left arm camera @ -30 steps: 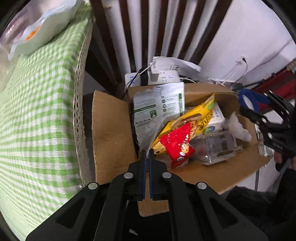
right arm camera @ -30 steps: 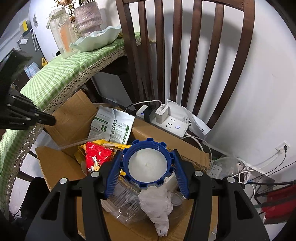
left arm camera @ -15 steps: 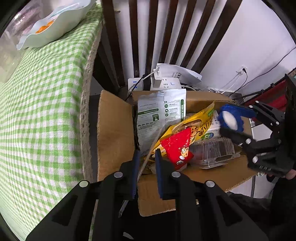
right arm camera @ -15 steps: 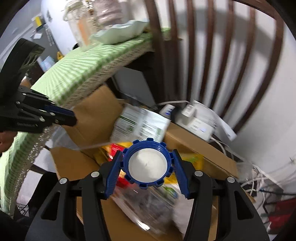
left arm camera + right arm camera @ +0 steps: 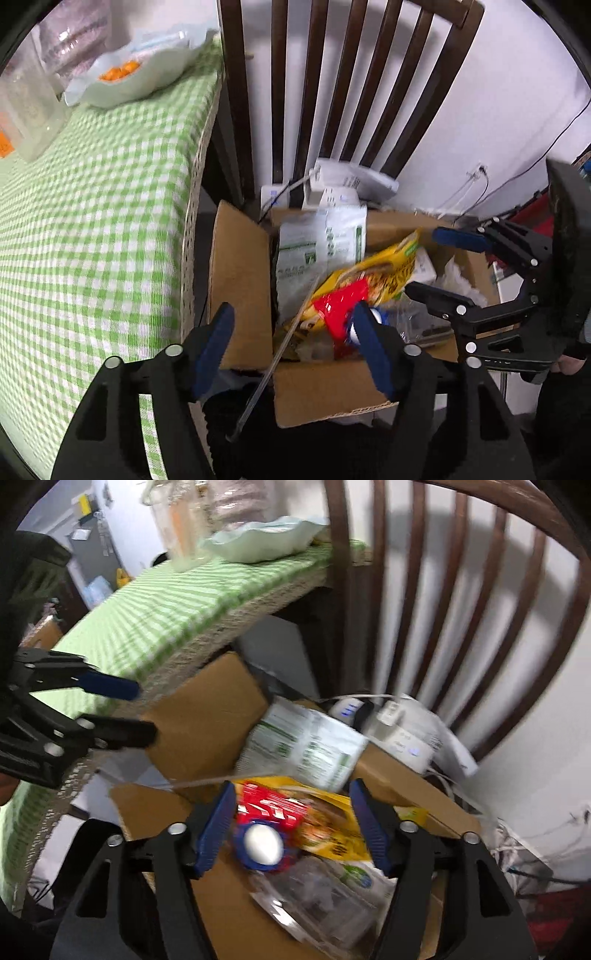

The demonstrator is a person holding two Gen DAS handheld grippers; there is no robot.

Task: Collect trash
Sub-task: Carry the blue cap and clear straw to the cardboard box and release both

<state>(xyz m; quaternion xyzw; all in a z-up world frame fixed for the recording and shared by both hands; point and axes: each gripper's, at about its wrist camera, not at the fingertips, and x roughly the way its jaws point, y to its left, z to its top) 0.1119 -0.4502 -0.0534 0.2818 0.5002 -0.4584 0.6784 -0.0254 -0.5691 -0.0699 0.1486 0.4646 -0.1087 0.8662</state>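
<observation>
- Since a second ago, your right gripper (image 5: pixel 290 825) has let the blue cap (image 5: pixel 258 846) go; it now lies in the cardboard box (image 5: pixel 242 280), and the jaws are spreading with the cap loose below them.
- Your left gripper (image 5: pixel 291 341) was pinched shut; its jaws are opening, and a thin clear strip (image 5: pixel 275 362) slants loose across the box's front edge between them.
- The box holds a red wrapper (image 5: pixel 338 304), a yellow bag (image 5: pixel 384 273) and a white pouch (image 5: pixel 319 251).
- Only your right view shows the clear tray (image 5: pixel 317 901).
- The box sits close between the table edge (image 5: pixel 190 229) and the chair (image 5: pixel 343 92).

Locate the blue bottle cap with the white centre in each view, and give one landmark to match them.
Left wrist view: blue bottle cap, partly hidden behind a tong finger, low centre, beside the red wrapper.
Right wrist view: cap low centre, below the opening tongs.
Shared landmark: red snack wrapper in the cardboard box.
</observation>
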